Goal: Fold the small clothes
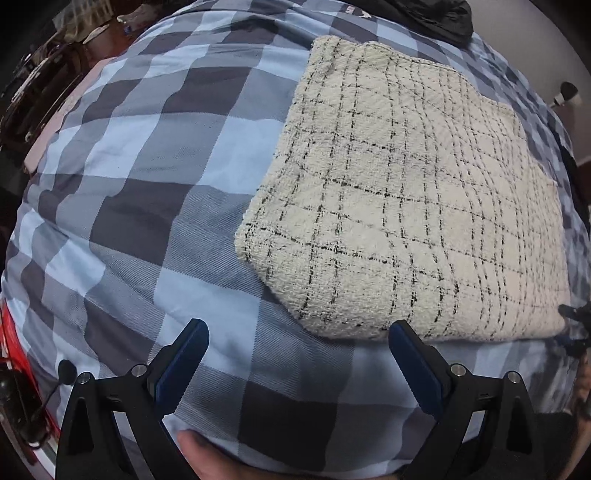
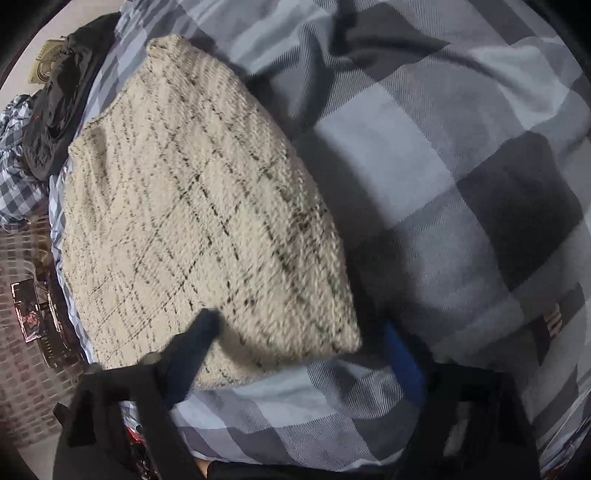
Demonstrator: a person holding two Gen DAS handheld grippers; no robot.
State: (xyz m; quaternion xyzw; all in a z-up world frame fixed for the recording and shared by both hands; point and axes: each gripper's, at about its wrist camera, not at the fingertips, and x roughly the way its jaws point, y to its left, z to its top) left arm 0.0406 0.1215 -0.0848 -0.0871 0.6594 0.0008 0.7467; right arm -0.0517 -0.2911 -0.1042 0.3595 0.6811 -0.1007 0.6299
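Note:
A cream knit garment with a thin black grid pattern [image 1: 406,206] lies folded into a rough rectangle on a blue, grey and black checked bedspread [image 1: 147,184]. My left gripper [image 1: 299,328] is open and empty, hovering just short of the garment's near edge, its right finger close to that edge. In the right wrist view the same garment [image 2: 207,214] fills the left half. My right gripper [image 2: 299,332] is open, its left finger over the garment's near corner, its right finger over the bedspread [image 2: 461,184]. The view is motion-blurred.
A dark garment [image 1: 436,14] lies at the far end of the bed; it also shows in the right wrist view [image 2: 59,107] beside a checked cloth [image 2: 18,177]. Dark furniture [image 1: 40,85] stands past the bed's left edge. A brick-patterned floor [image 2: 26,369] lies beside the bed.

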